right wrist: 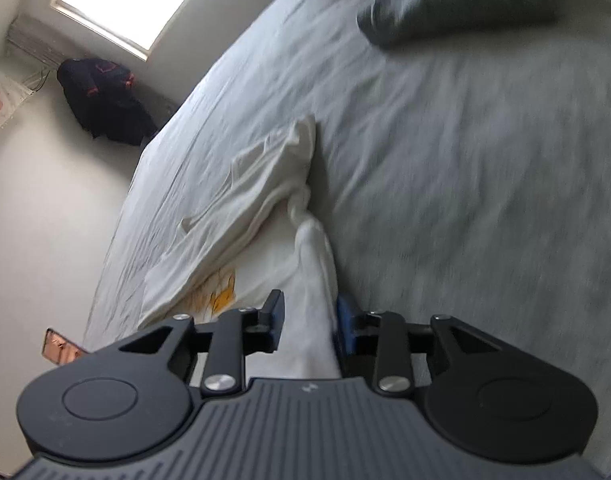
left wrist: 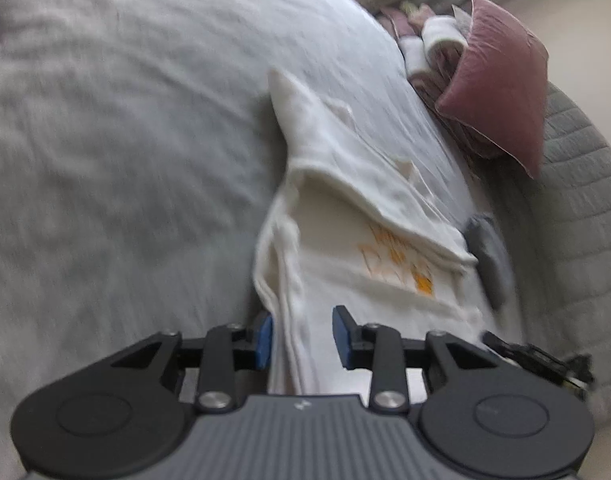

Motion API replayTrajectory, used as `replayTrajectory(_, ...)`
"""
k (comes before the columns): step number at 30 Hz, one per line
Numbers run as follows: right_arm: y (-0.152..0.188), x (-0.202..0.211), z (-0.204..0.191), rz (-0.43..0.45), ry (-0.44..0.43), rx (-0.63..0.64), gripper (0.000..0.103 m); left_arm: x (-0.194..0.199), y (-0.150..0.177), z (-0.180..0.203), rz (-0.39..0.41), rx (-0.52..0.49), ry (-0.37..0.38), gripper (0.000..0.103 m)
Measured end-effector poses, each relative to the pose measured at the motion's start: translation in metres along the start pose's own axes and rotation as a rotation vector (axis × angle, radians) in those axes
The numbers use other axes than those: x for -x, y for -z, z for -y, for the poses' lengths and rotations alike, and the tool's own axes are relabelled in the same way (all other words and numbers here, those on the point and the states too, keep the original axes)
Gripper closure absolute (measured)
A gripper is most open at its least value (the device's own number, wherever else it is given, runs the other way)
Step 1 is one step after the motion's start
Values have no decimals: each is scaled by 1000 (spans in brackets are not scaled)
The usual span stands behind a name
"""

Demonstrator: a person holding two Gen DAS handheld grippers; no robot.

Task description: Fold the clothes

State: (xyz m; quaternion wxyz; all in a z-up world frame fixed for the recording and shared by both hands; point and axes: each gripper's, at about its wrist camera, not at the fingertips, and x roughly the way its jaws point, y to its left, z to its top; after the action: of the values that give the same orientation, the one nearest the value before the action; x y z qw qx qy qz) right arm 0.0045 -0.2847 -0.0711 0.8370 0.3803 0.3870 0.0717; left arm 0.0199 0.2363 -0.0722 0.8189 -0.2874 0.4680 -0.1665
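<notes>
A white shirt [left wrist: 345, 208] with an orange print [left wrist: 397, 256] lies partly folded on the grey bed sheet [left wrist: 125, 140]. My left gripper [left wrist: 303, 338] stands open over the near edge of the shirt. A bunched fold of cloth lies between the blue pads, close to the left one, with a gap on the other side. In the right wrist view the same shirt [right wrist: 265, 188] stretches away from my right gripper [right wrist: 309, 320]. Its jaws stand apart with a ridge of white cloth lying between them. The orange print [right wrist: 221, 292] peeks out just left of the jaws.
A pink pillow [left wrist: 501, 84] and rolled towels [left wrist: 441, 40] lean on a grey quilted headboard [left wrist: 577, 200]. A small grey item [left wrist: 489, 260] lies by the shirt. A grey pillow [right wrist: 457, 0] lies far off on the bed. A dark jacket [right wrist: 105, 100] hangs below the window [right wrist: 125, 0].
</notes>
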Motion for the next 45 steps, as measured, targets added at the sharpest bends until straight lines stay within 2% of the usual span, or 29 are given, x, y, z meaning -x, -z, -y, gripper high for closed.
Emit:
replayTrajectory(3,1,-2,0,39,5,36,69,-2,-4,8,81,-58,-63,74)
replayTrajectory(5,13,-19,-13,37,11,77,69,-3,-4,13,118,-118,-99,77)
replayTrajectory(7,16,-27,-16,33,38,139,69,-4,-5,17,150,-172,-130,86)
replayTrajectory(10,15,-35,-25,47,69,210,81,-7,-4,21,172,-213,-146,94)
replayTrajectory(12,15,-37,-31,57,99,262,90,-5,0,26,198,-251,-156,94)
replayTrajectory(17,26,-38,-39,116,142,363,94,-1,11,39,252,-333,-182,95)
replayTrajectory(22,31,-35,-46,157,161,416,95,5,16,49,272,-385,-212,95)
replayTrajectory(28,33,-35,-49,155,178,450,95,2,22,53,270,-431,-257,94)
replayTrajectory(31,33,-39,-49,145,189,468,88,-1,25,54,264,-450,-284,93)
replayTrajectory(36,33,-41,-54,151,208,508,87,0,30,58,291,-483,-313,93)
replayTrajectory(44,34,-46,-63,179,234,543,88,3,33,66,330,-531,-322,94)
replayTrajectory(45,35,-46,-64,186,240,551,92,4,34,66,337,-536,-318,95)
